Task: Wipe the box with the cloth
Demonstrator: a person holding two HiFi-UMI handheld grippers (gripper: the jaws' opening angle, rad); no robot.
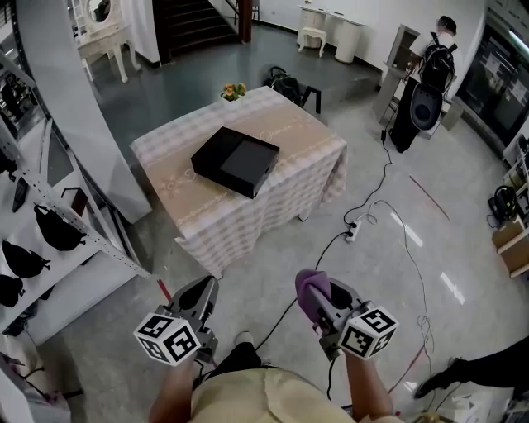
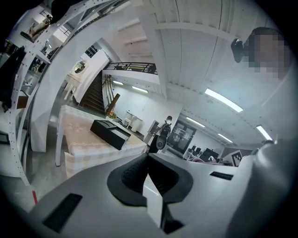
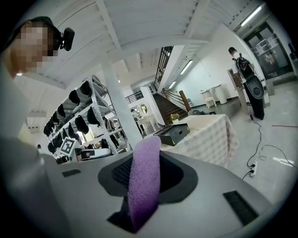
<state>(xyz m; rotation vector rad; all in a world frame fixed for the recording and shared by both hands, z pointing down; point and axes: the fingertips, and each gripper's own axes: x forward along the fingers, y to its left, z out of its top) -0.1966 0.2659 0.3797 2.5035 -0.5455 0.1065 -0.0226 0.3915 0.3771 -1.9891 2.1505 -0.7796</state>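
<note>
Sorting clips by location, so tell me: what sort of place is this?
Probably a shop or showroom floor: a display rack holding dark bags, a white vanity table and a staircase behind.

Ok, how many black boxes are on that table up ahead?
1. The black box lies flat near the middle of the cloth-covered table. No other box shows on it, though the shelves at the left could hide some.
</note>
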